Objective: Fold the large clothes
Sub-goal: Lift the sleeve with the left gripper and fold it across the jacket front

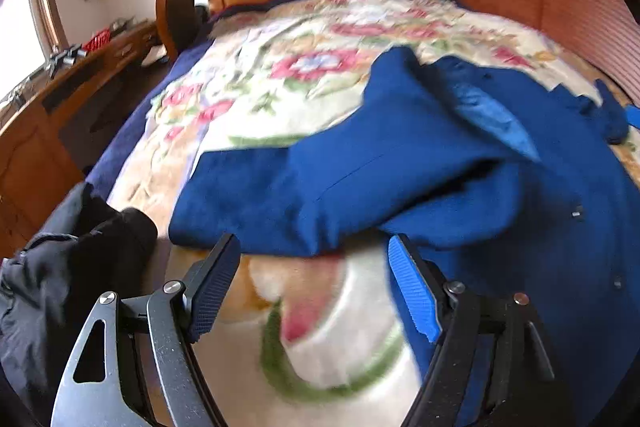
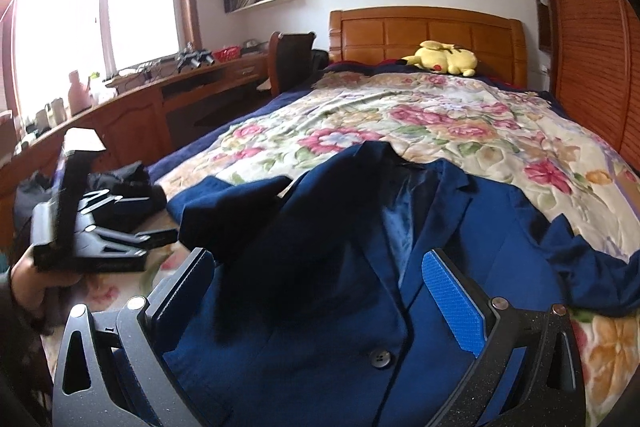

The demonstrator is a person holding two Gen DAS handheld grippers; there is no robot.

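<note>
**Left gripper spread wide just short of the folded sleeve**

One blue jacket (image 2: 400, 267) lay front-up on the floral blanket (image 2: 440, 115), its collar toward the headboard (image 2: 424, 31) and its hem toward the person, so its long axis ran along the bed. One sleeve (image 1: 320, 187) was folded across the chest, its cuff end pointing to the desk side.

The left gripper (image 1: 312, 283) stood with its fingers wide apart, nothing between them but blanket; the sleeve's near edge lay just ahead of its tips, on the headboard side. It looked the nearer tool for that sleeve.

The right gripper (image 2: 324, 299) hung over the jacket's front near the one visible button (image 2: 380, 358), fingers also wide, cloth under them but not pinched as far as I could tell.

Counted: one jacket, one dark garment (image 1: 72, 267) beside it, one yellow plush toy (image 2: 444, 57) against the headboard, two grippers.
</note>
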